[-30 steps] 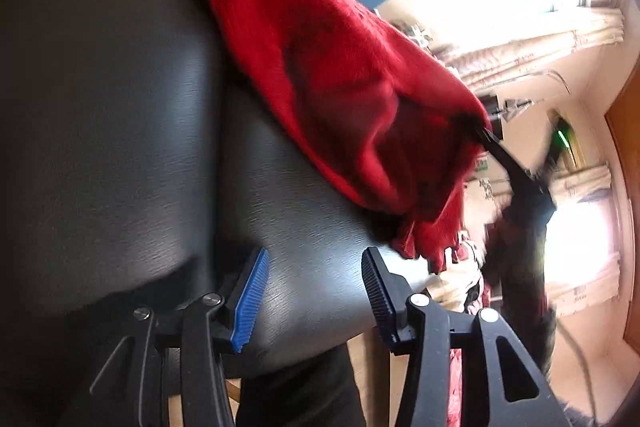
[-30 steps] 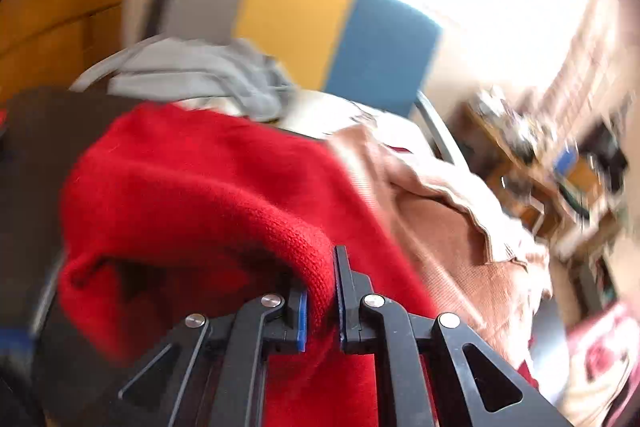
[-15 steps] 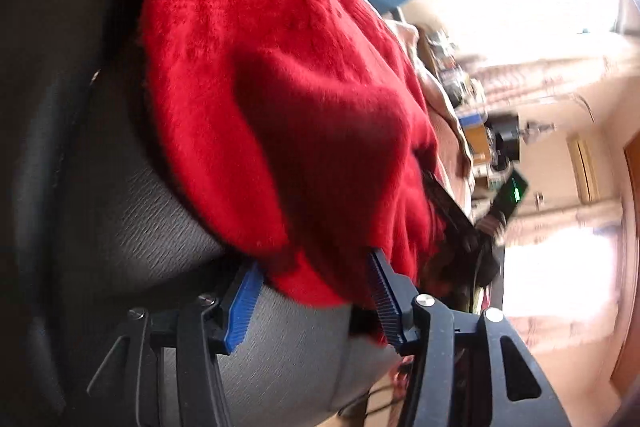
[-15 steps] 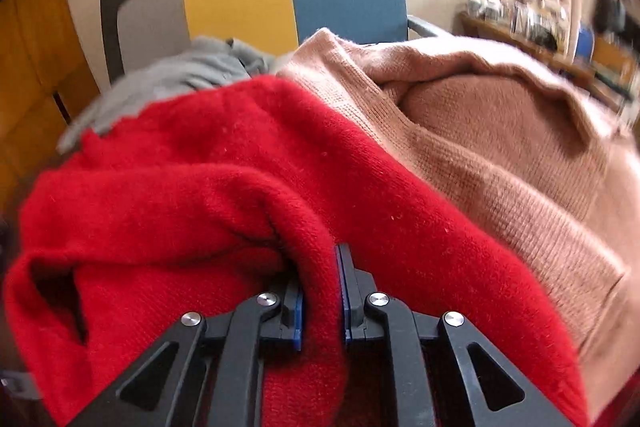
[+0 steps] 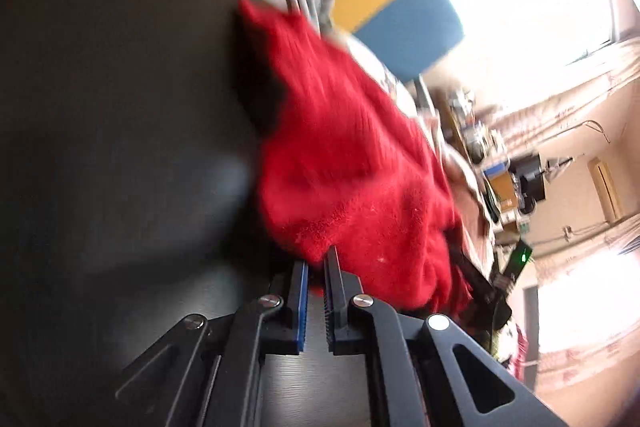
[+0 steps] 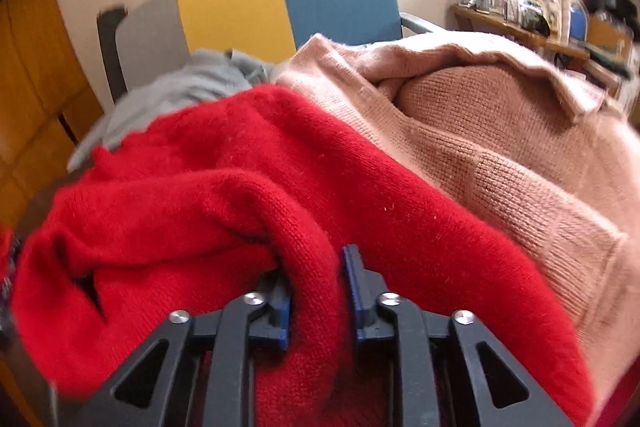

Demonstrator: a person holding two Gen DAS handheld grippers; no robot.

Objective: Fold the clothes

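Where the fuzzy red knit sweater (image 5: 352, 163) lies on a dark leather-like surface (image 5: 120, 147), the left claw (image 5: 316, 267) is pinched shut on its near edge. From the right wrist, the right claw (image 6: 316, 279) is opening around a sweater fold, beside a pink-beige knit garment (image 6: 500, 155) and a grey cloth (image 6: 180, 95).

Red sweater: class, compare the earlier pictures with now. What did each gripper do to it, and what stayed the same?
The left gripper closed on an edge of the red sweater. The right gripper, clamped on a fold before, is opening, with the fold still between its jaws. The pink sweater and grey garment stayed put.
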